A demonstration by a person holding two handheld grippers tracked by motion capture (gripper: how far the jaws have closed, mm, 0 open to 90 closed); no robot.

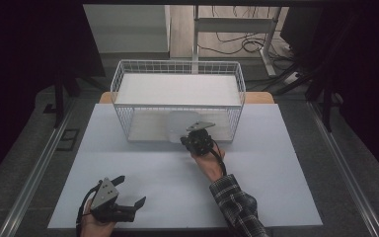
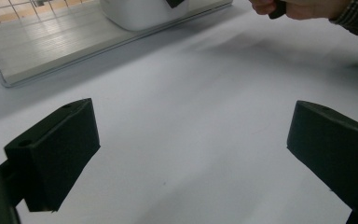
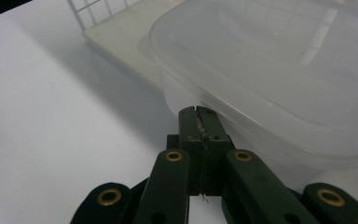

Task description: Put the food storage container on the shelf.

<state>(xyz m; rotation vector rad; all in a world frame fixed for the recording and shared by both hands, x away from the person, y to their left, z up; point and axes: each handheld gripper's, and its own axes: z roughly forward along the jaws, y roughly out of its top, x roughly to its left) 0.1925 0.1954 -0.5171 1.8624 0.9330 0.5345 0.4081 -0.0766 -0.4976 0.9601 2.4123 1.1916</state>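
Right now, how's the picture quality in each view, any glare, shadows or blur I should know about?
High view: dim, dark at the edges, with the table the brightest part. Left gripper view: the two near pads are soft and the basket sharper; a hand casts a faint shadow. Right gripper view: glare streaks on the tub, whose shadow falls on the table, while the shut right tool is crisp.

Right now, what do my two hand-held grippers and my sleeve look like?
Both are black. The left hand-held gripper has two blocky, flat-faced jaws, a grey three-cornered plate with small holes on top and a black cable trailing back. The right hand-held gripper has black link arms with brass-coloured pivot rings. The sleeve is dark plaid.
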